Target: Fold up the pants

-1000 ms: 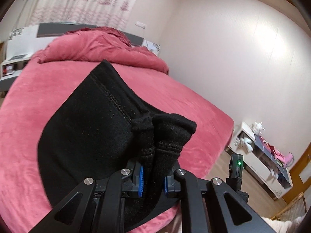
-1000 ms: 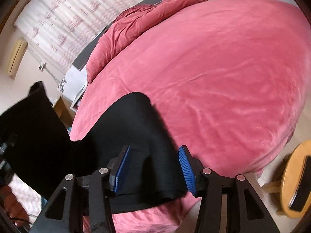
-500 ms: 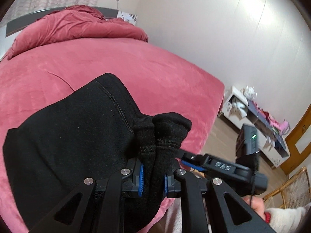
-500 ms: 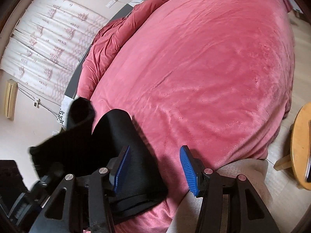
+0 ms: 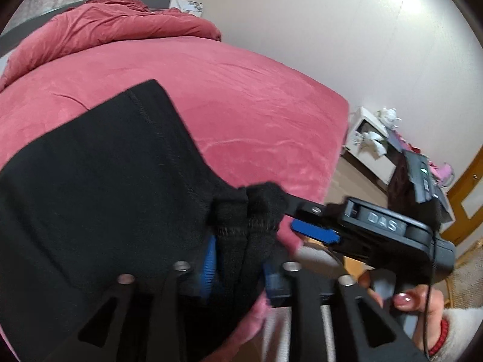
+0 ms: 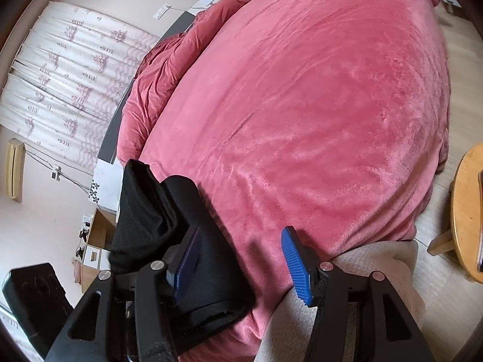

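Fingers of the left gripper point(image 5: 238, 267) are opening around the bunched hems of the black knit pants point(image 5: 99, 187), lying at the pink bed's point(image 5: 256, 114) near edge; right gripper point(image 6: 241, 264) is standing open, empty. Release should finish before withdrawing, hems squared.

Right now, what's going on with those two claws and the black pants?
Left gripper opening, pants hem bunched between its pads. Right gripper open, holding nothing. Pants folded over on red bedspread. Nothing in the way.
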Action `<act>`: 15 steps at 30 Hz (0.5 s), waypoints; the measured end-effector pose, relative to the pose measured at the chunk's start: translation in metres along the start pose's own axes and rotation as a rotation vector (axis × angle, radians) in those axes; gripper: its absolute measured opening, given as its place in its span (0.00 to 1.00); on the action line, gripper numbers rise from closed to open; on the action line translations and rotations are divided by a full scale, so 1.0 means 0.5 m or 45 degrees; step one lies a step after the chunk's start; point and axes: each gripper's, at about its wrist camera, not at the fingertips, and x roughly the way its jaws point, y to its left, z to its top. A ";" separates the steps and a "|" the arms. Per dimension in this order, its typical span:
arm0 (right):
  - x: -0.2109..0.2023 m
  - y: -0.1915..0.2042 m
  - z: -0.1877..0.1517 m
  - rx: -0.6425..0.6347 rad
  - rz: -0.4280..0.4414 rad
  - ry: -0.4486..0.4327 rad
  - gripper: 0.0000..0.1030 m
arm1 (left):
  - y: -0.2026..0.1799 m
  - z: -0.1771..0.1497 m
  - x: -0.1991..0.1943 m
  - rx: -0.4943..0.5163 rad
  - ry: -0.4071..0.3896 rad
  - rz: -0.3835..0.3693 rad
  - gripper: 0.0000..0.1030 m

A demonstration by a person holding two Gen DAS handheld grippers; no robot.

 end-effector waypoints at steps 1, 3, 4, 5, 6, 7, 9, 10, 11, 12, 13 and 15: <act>0.003 0.000 0.003 0.005 -0.003 -0.006 0.55 | -0.005 -0.002 -0.002 0.004 0.001 -0.019 0.45; 0.000 -0.001 0.002 0.011 0.003 -0.019 0.56 | -0.014 -0.005 -0.016 0.014 0.002 -0.062 0.48; -0.003 -0.003 0.002 0.013 0.006 -0.029 0.56 | -0.018 -0.007 -0.033 0.020 -0.009 -0.079 0.48; -0.009 -0.003 0.001 0.012 0.004 -0.049 0.56 | -0.019 -0.009 -0.049 0.026 -0.035 -0.078 0.48; -0.013 -0.002 0.001 0.007 0.004 -0.061 0.56 | -0.017 -0.013 -0.081 0.037 -0.098 -0.047 0.48; -0.018 0.002 0.002 -0.005 0.005 -0.071 0.56 | -0.012 -0.016 -0.098 0.040 -0.133 -0.023 0.48; -0.031 0.024 0.001 -0.070 -0.014 -0.084 0.56 | 0.012 -0.023 -0.140 0.013 -0.202 0.037 0.48; -0.038 0.042 -0.001 -0.126 -0.004 -0.080 0.56 | 0.034 -0.031 -0.164 -0.027 -0.232 0.082 0.48; -0.044 0.058 -0.002 -0.178 0.014 -0.071 0.57 | 0.061 -0.042 -0.186 -0.079 -0.264 0.125 0.48; -0.047 0.071 -0.004 -0.216 0.023 -0.062 0.60 | 0.085 -0.054 -0.203 -0.123 -0.282 0.162 0.48; -0.049 0.089 -0.008 -0.268 0.037 -0.045 0.66 | 0.105 -0.062 -0.213 -0.163 -0.292 0.196 0.48; -0.044 0.126 -0.011 -0.363 0.049 0.009 0.68 | 0.154 -0.095 -0.233 -0.265 -0.313 0.282 0.48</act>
